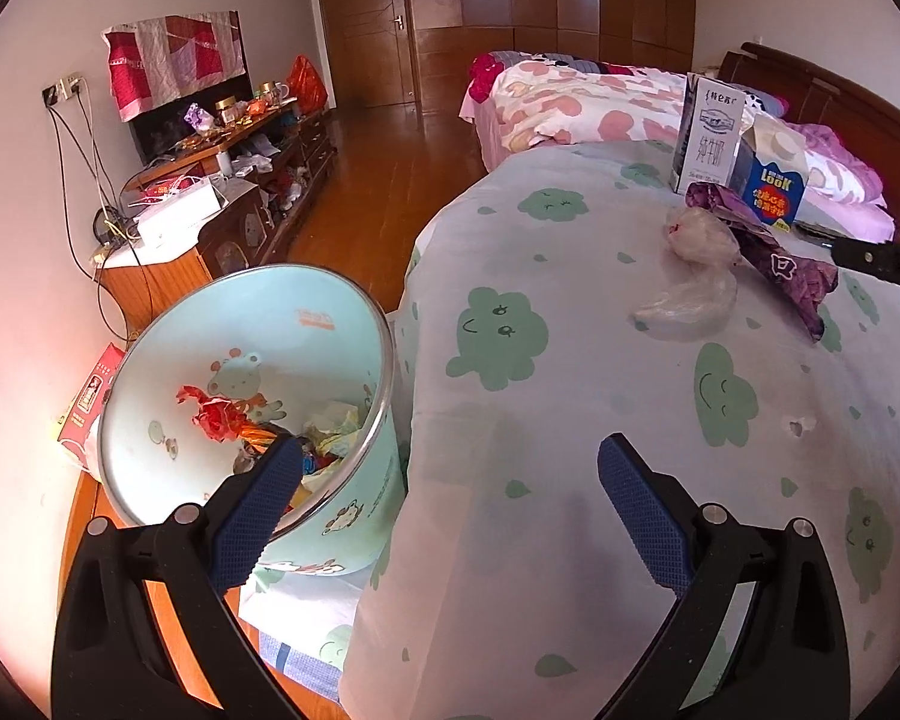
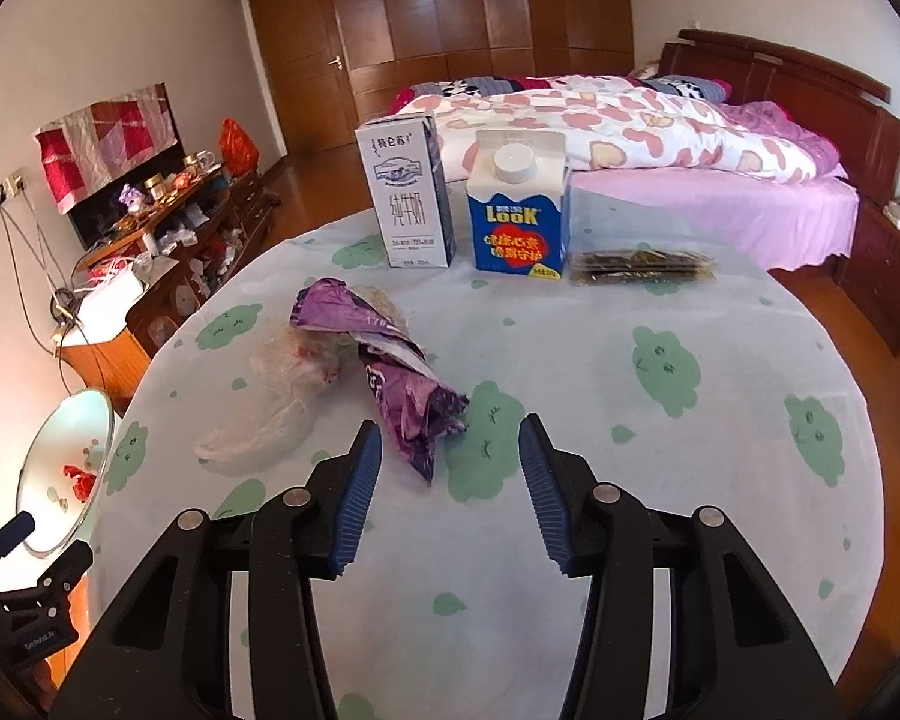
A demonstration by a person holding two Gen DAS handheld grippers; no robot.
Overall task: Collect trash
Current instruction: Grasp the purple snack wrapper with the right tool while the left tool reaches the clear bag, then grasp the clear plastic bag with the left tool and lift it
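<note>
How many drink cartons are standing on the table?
2. The tall white milk carton stands at the far edge; the blue carton with a white cap stands beside it, on its right. None seems hidden.

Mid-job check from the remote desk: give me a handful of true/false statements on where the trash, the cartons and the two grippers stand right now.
1. The purple wrapper lies on the table, held by no gripper. True.
2. The right gripper is clamped on the clear plastic bag. False: its fingers stand apart with nothing between them, and the bag lies to their left.
3. Both cartons are tipped over. False: the white milk carton and the blue carton stand upright, side by side.
4. The bin already holds some trash. True.
5. The left gripper carries a wrapper. False: it is open and empty, at the table's edge beside the bin.
</note>
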